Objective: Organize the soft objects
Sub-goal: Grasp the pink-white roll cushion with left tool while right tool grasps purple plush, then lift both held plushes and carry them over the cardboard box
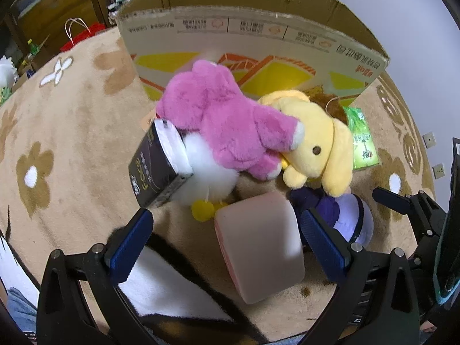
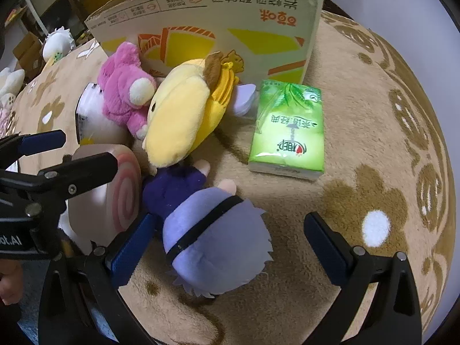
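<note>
Left claw point(image 1: 225, 240) wide, right claw point(image 2: 227, 240) wide around lavender plush point(image 2: 212, 238), head toward camera.

L gripper point(image 1: 225, 230) jaws wide apart, held low, angled fwd. R gripper point(image 2: 227, 237) likewise spread wide, just beside it.

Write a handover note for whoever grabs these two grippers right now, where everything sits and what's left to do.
Left gripper: open, empty, with the pink swirl-roll cushion between its fingers.
Right gripper: open, empty, straddling the lavender-haired doll.
The pink plush lies on the white plush and the yellow dog plush, heaped on the beige flower blanket before the cardboard box.
A black carton sits at the heap's left, a green tissue pack at its right.
Done: nothing visibly packed; the box interior is hidden.
Left: every soft item.
</note>
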